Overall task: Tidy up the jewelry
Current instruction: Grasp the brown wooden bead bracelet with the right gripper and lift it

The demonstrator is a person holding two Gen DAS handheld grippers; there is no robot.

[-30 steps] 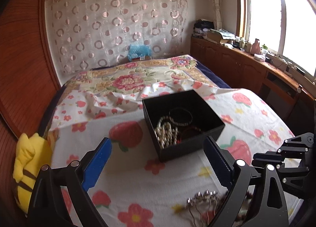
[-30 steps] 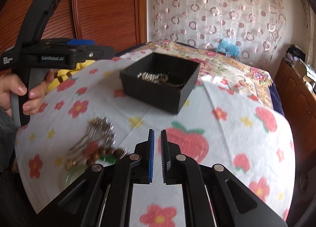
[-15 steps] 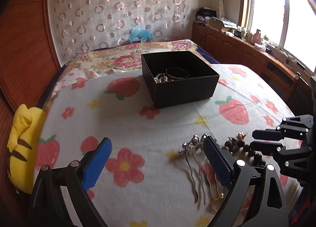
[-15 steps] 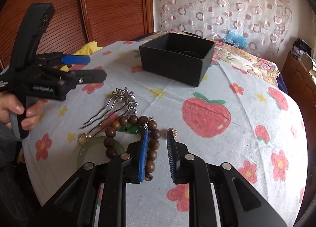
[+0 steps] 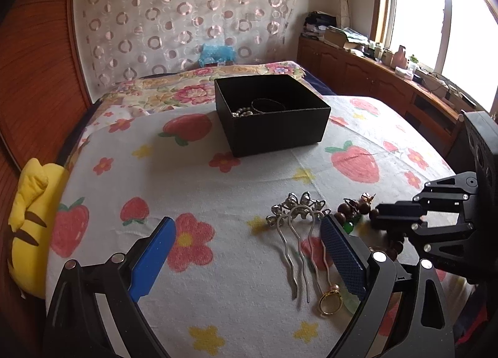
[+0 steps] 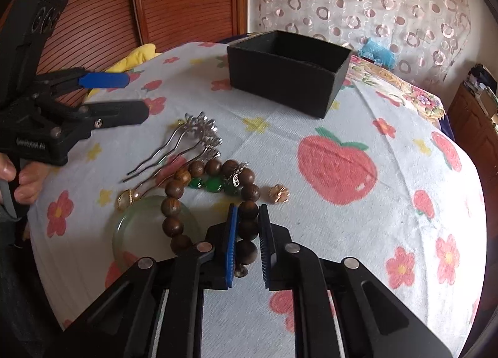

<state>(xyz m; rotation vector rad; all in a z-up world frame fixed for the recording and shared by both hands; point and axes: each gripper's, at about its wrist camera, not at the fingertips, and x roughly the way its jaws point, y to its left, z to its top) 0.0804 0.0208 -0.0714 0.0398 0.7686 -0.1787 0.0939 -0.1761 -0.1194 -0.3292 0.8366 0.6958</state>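
Observation:
A black box [image 5: 274, 118] [image 6: 288, 73] holding a pearl string and a dark bangle sits on the strawberry-print cloth. Loose jewelry lies in front: silver hairpins [image 5: 297, 233] [image 6: 190, 143], a wooden bead bracelet [image 6: 211, 199] [image 5: 358, 211], green stones [image 6: 208, 185], a gold ring [image 5: 330, 303] [image 6: 127, 197], a pale jade bangle [image 6: 146, 233] and a gold earring [image 6: 279, 193]. My right gripper [image 6: 247, 239] is partly open with its fingers either side of the bracelet's beads. My left gripper [image 5: 246, 255] is open wide and empty, just left of the hairpins.
The cloth covers a bed [image 5: 218, 177]. A yellow plush toy [image 5: 28, 221] lies at its left edge. A wooden panel wall [image 6: 171, 0] stands on that side. A wooden cabinet [image 5: 373, 77] with clutter runs under the window on the right.
Both grippers came down toward the loose jewelry. The right gripper opened a little and moved forward, so the bracelet's beads now sit between its fingers.

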